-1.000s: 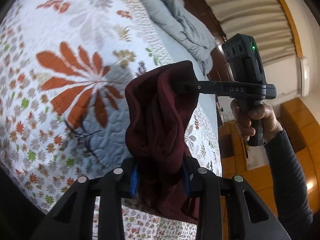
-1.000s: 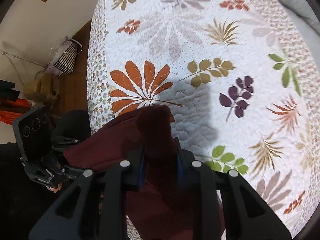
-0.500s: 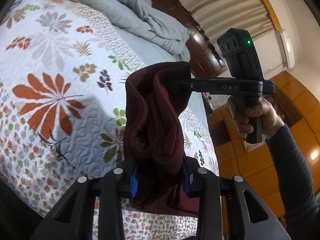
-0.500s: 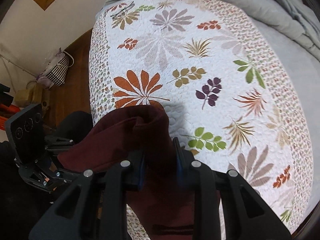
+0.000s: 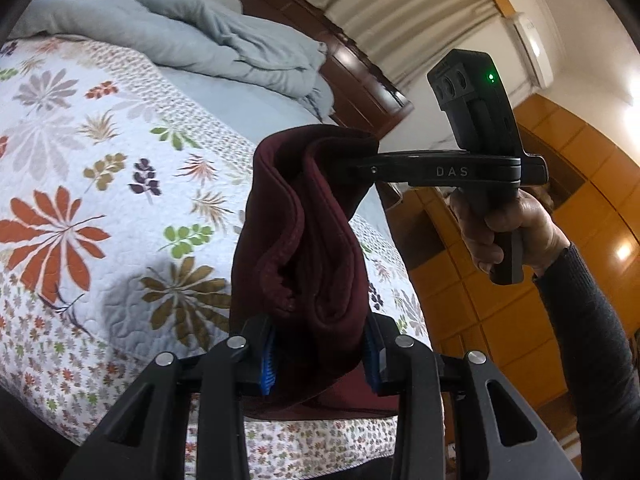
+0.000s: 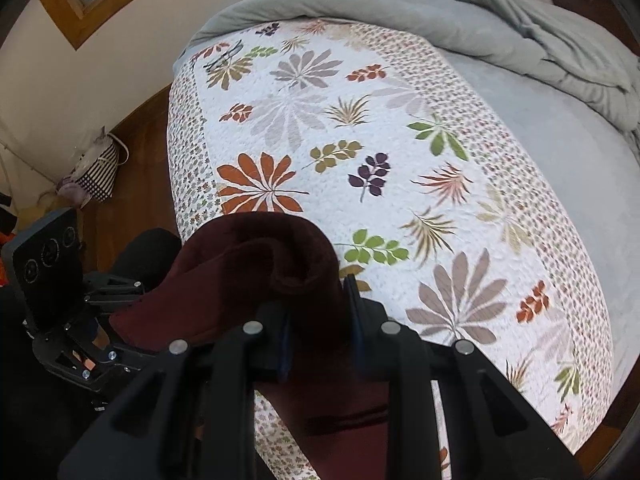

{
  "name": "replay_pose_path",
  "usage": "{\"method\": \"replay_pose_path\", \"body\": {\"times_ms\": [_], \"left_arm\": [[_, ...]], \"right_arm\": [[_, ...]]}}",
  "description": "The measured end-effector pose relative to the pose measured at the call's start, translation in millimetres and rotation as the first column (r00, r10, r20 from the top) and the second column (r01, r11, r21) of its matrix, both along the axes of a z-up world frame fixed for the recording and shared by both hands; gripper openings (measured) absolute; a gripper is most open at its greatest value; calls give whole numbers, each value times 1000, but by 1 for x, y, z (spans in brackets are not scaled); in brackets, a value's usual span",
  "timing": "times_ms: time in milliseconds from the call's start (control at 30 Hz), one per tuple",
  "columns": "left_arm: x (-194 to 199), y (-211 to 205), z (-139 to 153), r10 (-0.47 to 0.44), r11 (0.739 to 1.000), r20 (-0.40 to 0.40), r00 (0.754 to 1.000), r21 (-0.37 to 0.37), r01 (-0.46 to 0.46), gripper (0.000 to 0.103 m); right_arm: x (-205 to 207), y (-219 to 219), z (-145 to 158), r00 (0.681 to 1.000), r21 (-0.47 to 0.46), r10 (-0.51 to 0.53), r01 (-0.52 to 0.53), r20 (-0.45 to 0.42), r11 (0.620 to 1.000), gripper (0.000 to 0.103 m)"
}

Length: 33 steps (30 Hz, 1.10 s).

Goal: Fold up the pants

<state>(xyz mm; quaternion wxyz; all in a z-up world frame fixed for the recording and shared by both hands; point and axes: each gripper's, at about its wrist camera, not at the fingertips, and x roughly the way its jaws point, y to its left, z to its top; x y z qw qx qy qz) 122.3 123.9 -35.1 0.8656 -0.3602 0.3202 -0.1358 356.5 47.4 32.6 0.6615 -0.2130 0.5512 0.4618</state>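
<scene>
Hanging bunched between both grippers, dark maroon pants (image 5: 304,240) sag.

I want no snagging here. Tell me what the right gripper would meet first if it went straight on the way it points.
Beyond the maroon pants it already clamps, the right gripper points steeply down at the floral quilt; that is probably the first contact, though depth is unclear.

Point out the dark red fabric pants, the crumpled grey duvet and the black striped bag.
dark red fabric pants (image 5: 304,240), left wrist view, bunched folds between the tongs
crumpled grey duvet (image 5: 224,44), left wrist view, rumpled middle of the heap
black striped bag (image 6: 100,172), right wrist view, its striped side
</scene>
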Motion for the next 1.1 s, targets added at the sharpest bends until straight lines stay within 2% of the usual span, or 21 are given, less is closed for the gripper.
{"method": "replay_pose_path", "body": {"times_ms": [533,1100], "left_arm": [[11,-82,40,-165,980,40,985,117,160,33],[19,-155,43,-292,941,23,956,188,283,33]], "right_arm": [[-23,-106,31,988,60,-142,138,61,989,20],[-48,-202,20,964,126,-250,237,93,963,19]]}}
